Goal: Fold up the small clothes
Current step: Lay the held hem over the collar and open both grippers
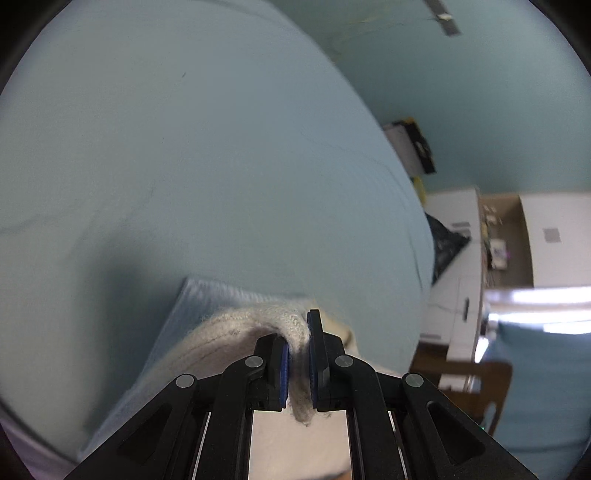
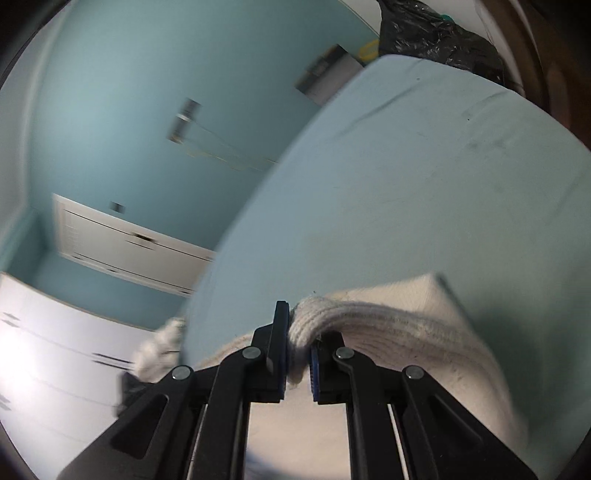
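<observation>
A cream knitted garment (image 1: 236, 332) lies on a light blue cloth-covered surface (image 1: 207, 155). My left gripper (image 1: 298, 332) is shut on a bunched fold of its knit edge, which hangs down between the pads. In the right wrist view the same cream knit (image 2: 399, 317) spreads to the right. My right gripper (image 2: 297, 332) is shut on another bunched part of its ribbed edge. Both views are blurred. The rest of the garment is hidden under the grippers.
The blue surface's edge (image 2: 236, 221) runs diagonally, with another cream knitted piece (image 2: 159, 350) hanging past it. White drawers (image 2: 129, 251), a black bag (image 2: 436, 33), a cardboard box (image 1: 506, 236) and a wooden chair (image 1: 476, 387) stand beyond.
</observation>
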